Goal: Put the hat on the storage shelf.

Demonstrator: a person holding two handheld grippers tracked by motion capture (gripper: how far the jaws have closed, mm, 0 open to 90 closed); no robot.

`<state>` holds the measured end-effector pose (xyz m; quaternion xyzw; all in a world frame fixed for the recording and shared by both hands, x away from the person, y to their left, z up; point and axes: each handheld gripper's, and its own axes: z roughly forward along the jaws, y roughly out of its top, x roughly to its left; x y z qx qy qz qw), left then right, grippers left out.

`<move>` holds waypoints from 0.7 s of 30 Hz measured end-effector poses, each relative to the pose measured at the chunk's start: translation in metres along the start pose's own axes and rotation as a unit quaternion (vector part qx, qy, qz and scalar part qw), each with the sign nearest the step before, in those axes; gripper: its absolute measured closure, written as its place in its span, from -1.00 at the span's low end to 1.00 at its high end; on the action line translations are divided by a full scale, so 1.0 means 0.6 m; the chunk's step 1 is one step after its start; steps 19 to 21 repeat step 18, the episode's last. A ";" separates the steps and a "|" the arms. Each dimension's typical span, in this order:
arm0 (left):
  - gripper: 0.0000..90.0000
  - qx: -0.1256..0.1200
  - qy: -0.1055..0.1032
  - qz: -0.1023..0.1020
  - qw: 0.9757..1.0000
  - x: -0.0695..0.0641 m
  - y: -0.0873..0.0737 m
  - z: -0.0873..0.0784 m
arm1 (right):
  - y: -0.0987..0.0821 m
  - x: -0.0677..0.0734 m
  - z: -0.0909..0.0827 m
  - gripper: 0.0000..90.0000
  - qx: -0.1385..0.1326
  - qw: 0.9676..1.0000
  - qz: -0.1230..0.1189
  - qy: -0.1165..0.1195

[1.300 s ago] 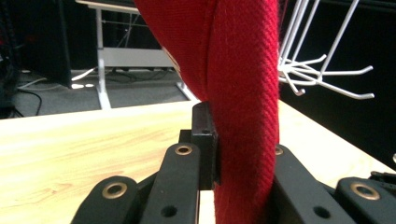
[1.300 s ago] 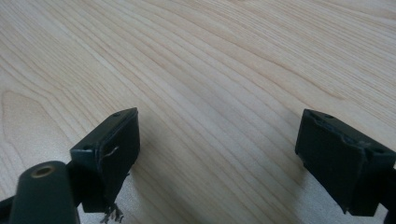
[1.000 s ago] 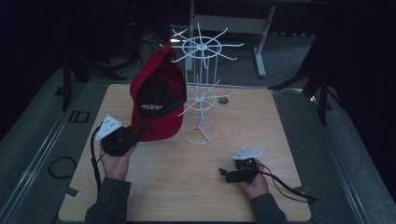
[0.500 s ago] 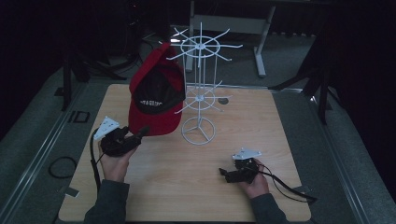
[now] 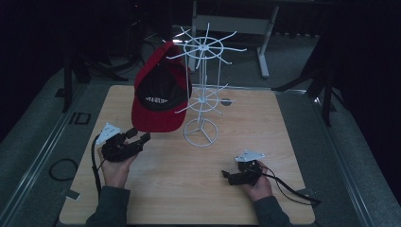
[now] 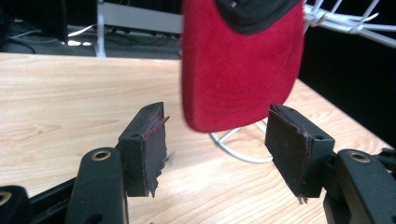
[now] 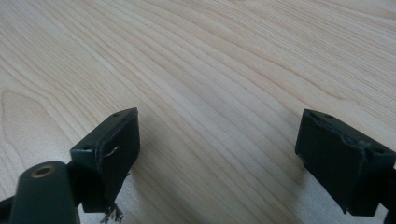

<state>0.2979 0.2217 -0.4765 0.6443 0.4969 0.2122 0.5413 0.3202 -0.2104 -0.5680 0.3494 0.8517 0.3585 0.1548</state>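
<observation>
Left gripper view shows the left gripper [image 6: 217, 140] just opened wide, below the red cap's [image 6: 240, 65] brim.

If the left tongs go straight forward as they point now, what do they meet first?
Most likely the brim of the red cap hanging on the white wire rack; the open left tongs point at it, though depth is unclear.

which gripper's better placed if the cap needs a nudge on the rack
Left. The left gripper sits open just below the red cap; the right gripper rests far off on the table.
</observation>
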 end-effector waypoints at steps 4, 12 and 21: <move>-0.12 0.002 0.007 0.003 1.000 0.003 -0.003 -0.001 | 0.000 0.000 0.000 -0.70 0.001 1.000 0.001 0.000; -0.13 0.008 0.019 -0.009 1.000 0.019 -0.016 -0.005 | 0.000 0.000 0.000 -0.70 0.000 1.000 0.000 0.000; -0.04 0.015 0.013 -0.012 1.000 0.023 -0.020 -0.004 | 0.000 0.000 0.000 -0.70 0.000 1.000 -0.001 0.000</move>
